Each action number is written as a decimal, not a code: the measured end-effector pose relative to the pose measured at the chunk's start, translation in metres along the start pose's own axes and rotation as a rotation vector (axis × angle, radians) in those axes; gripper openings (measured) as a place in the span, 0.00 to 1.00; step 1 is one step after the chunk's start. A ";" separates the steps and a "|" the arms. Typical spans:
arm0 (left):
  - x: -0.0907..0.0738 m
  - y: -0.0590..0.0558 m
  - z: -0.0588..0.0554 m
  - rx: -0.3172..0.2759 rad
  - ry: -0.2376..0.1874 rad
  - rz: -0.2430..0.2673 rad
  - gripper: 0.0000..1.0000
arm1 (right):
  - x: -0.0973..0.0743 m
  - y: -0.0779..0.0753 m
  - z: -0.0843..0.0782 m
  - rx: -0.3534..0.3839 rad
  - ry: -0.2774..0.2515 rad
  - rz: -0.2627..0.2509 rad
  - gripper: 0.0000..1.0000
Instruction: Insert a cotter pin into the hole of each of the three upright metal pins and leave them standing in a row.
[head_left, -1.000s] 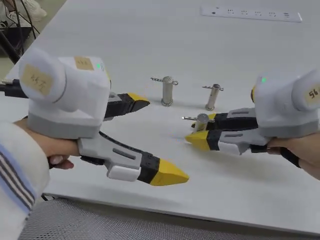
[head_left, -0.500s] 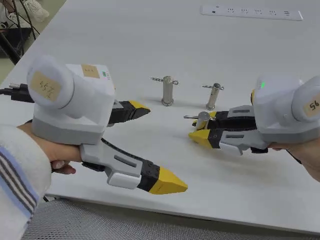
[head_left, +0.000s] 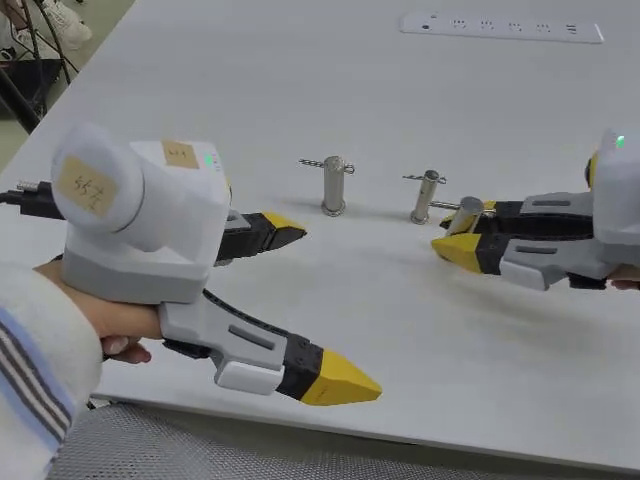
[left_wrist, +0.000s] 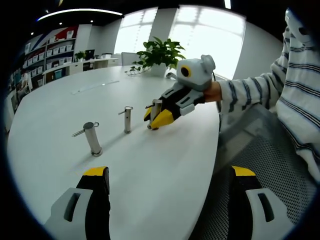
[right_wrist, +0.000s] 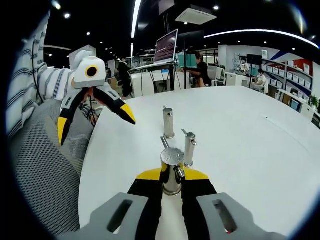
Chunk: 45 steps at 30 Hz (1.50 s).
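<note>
Right gripper view has the third metal pin (right_wrist: 172, 170), its cotter pin (right_wrist: 164, 142) through it, clamped in the right gripper (right_wrist: 172, 176) jaws just beside the middle pin (right_wrist: 189, 147). Released tilted, it could topple or knock that neighbour. The far pin (right_wrist: 168, 122) stands on the bench (right_wrist: 240, 150). The left gripper (head_left: 333, 308) jaws are wide apart and hold nothing.

Power strip (head_left: 502, 27) on white table (head_left: 300, 90); potted plant (left_wrist: 159, 52) beyond.

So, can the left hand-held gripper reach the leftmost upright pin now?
Probably yes: the left hand-held gripper is open, and just bare table lies between it and the leftmost pin. The right hand-held gripper, shut on the third pin, is off to the side.
</note>
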<state>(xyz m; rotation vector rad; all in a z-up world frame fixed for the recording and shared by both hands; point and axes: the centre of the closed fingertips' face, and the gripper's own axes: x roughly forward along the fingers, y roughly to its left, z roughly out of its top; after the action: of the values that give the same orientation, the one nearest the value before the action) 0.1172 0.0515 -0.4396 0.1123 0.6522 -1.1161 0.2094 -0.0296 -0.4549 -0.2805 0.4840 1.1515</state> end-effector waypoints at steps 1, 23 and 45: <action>0.000 0.000 -0.001 0.001 0.004 0.000 0.99 | -0.005 -0.008 -0.002 0.006 0.002 -0.014 0.08; -0.004 -0.001 -0.010 -0.021 0.030 0.015 0.99 | -0.023 -0.065 -0.025 0.021 0.037 -0.004 0.08; -0.004 -0.003 -0.013 -0.029 0.044 0.011 0.99 | -0.018 -0.065 -0.037 0.008 0.019 0.029 0.09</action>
<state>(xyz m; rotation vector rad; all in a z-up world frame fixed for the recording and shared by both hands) 0.1076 0.0588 -0.4475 0.1162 0.7061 -1.0954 0.2550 -0.0857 -0.4798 -0.2779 0.5105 1.1752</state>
